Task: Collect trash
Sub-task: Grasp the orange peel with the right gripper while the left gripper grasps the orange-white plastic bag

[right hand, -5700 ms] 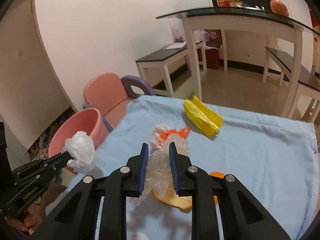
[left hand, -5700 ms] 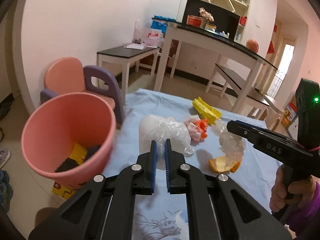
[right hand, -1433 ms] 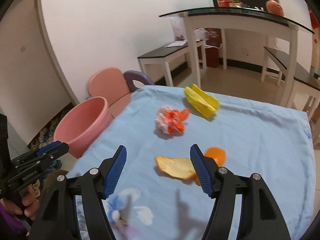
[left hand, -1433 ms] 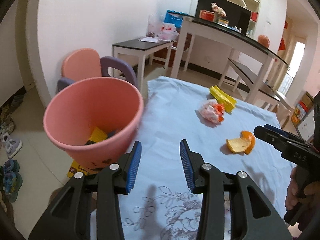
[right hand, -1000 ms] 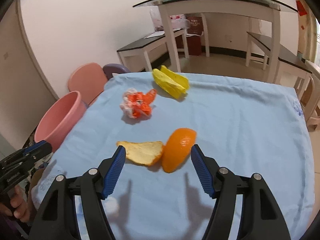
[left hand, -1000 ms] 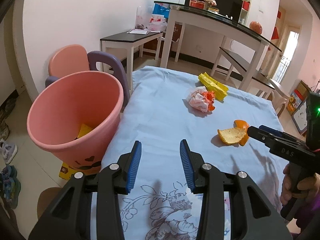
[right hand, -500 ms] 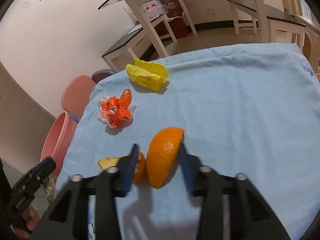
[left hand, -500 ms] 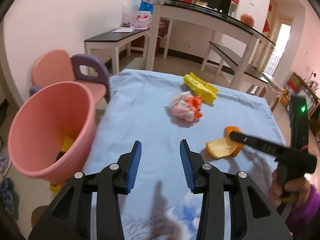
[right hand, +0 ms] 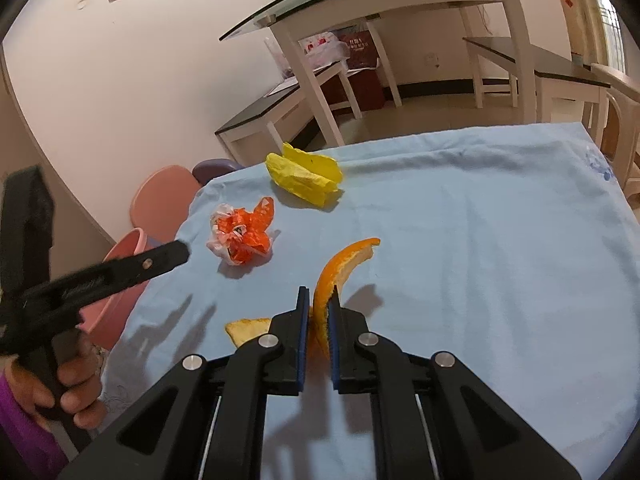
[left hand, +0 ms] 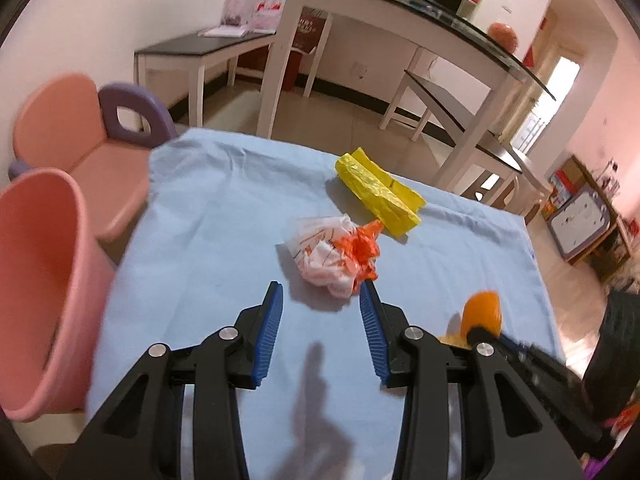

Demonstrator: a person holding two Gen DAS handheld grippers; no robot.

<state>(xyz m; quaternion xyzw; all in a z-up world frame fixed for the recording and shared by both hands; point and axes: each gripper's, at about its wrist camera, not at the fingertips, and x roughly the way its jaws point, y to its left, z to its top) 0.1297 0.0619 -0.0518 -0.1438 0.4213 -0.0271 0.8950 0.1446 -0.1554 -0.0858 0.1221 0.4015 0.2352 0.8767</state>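
Note:
My right gripper [right hand: 319, 296] is shut on a curved orange peel [right hand: 340, 268] and holds it above the light blue tablecloth [right hand: 480, 240]; the peel also shows in the left wrist view [left hand: 482, 312]. A second, flat peel piece [right hand: 246, 328] lies on the cloth beside the right gripper's fingers. My left gripper [left hand: 320, 300] is open, just short of a crumpled orange-and-white wrapper [left hand: 336, 256], also seen in the right wrist view [right hand: 242, 238]. A yellow crumpled bag [left hand: 380, 192] lies farther back. The pink trash bucket [left hand: 36, 280] stands off the table's left edge.
A pink and purple child's chair [left hand: 96, 144] stands behind the bucket. A glass-topped white table [left hand: 400, 20] with benches is beyond the cloth's far edge. The cloth's right edge drops off toward a toy stand [left hand: 580, 220].
My right gripper has closed on the orange peel and lifted it. My left gripper has moved forward to the orange-and-white wrapper, still open. Earlier both dropped plastic bags in the bucket.

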